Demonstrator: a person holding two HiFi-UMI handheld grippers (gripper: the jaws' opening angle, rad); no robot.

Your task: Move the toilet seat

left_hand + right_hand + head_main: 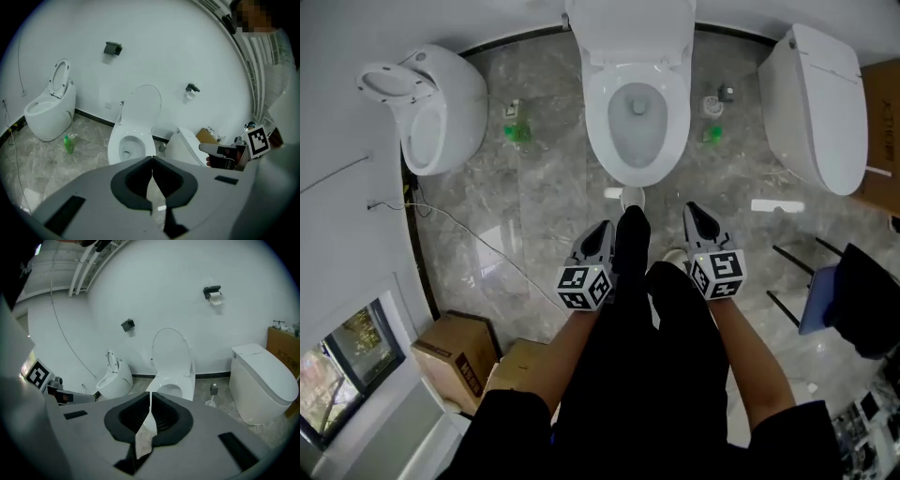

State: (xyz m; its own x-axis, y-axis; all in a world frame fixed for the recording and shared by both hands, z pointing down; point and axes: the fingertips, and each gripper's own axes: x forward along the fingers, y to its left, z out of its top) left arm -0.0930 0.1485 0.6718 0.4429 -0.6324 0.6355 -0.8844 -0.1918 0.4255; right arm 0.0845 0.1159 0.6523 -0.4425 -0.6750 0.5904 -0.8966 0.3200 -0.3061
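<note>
Your left tongs and right tongs are both closed and empty, side by side over your legs. Just ahead, between them, the seat lies flat on the bowl, lid upright behind it

the head view looks steeply down from above onto the floor, the middle toilet just ahead. the views on the left tool and right tool sit lower, facing forward; all three share that toilet.
</note>
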